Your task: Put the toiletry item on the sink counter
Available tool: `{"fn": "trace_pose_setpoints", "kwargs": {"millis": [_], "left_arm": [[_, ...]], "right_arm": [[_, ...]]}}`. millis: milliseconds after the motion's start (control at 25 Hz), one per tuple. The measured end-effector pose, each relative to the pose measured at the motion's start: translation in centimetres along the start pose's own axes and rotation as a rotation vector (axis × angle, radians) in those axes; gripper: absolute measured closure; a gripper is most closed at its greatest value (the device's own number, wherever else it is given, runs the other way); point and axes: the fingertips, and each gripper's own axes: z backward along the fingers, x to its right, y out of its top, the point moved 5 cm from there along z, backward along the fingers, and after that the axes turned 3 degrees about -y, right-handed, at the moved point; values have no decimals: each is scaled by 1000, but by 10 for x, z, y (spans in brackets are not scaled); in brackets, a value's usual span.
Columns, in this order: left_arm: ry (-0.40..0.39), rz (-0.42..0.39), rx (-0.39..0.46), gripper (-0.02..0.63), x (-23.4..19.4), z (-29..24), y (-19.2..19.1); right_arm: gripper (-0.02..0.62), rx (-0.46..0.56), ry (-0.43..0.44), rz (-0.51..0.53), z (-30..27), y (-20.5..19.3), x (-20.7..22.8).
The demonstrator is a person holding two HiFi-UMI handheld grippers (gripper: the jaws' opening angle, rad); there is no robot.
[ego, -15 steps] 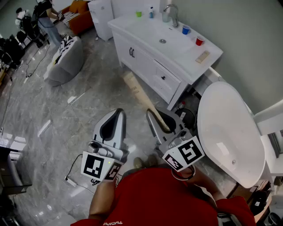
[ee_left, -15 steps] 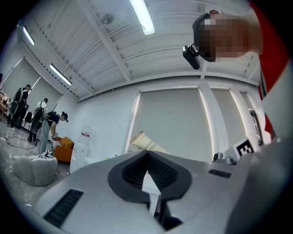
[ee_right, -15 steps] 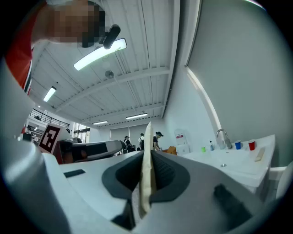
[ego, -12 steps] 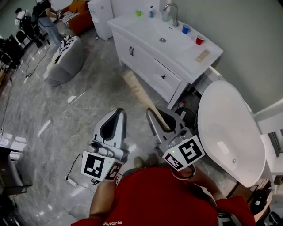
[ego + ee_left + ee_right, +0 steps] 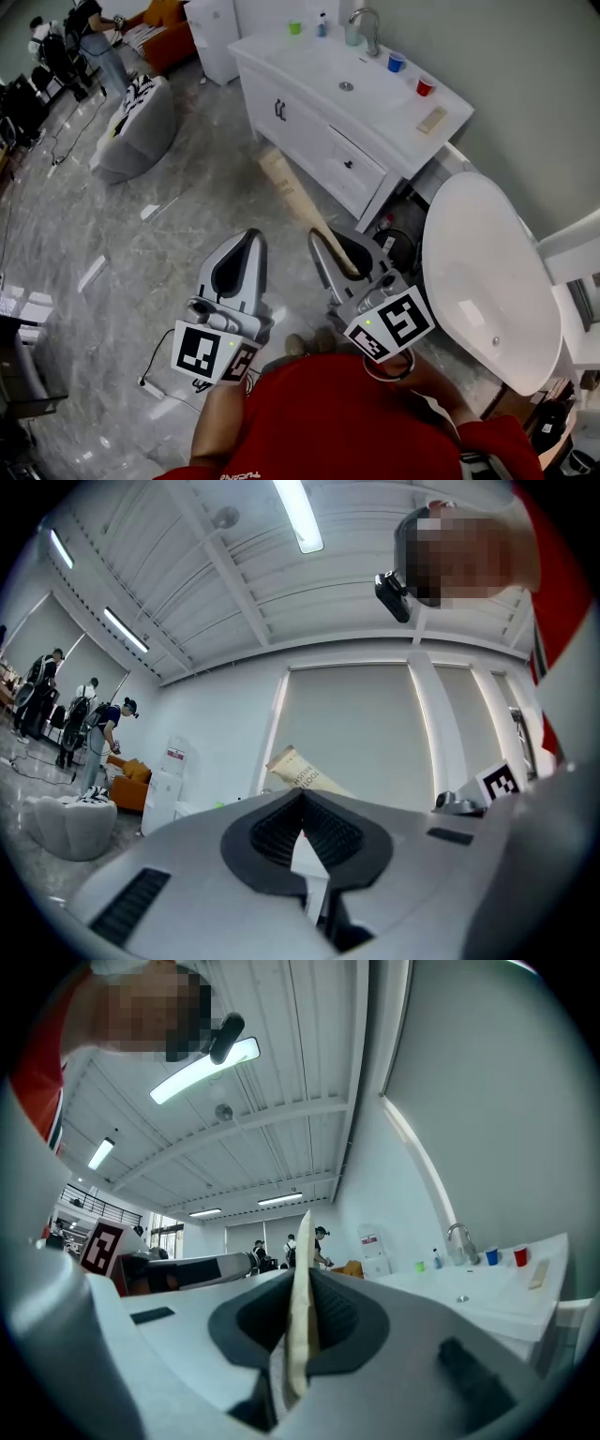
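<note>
Barely shifted, right tongs point(image 5: 321, 242) clamp toothbrush packet point(image 5: 284, 187) over marble floor point(image 5: 141, 244) by sink counter point(image 5: 394, 98); left tongs point(image 5: 247, 238) closed.

The toothbrush packet point(image 5: 292, 199) is tan, the sink counter point(image 5: 298, 62) white; cups blue point(image 5: 395, 63), red point(image 5: 424, 86), green point(image 5: 294, 29); floor point(image 5: 178, 225) grey-marbled.

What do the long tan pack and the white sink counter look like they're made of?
The long tan pack looks like matte cardboard or paper: dull brown face, thin flat edge, printed lettering. The sink counter has a smooth white top, perhaps ceramic or stone-like resin; hard to tell.
</note>
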Motion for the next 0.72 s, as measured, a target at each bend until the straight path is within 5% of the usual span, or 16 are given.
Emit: {"fn": "trace_pose_setpoints", "kwargs": {"millis": [720], "left_arm": [[-34,18,16,589,-87,-7,9]], "right_arm": [[545,-5,-130,7,-73,-3,3]]}}
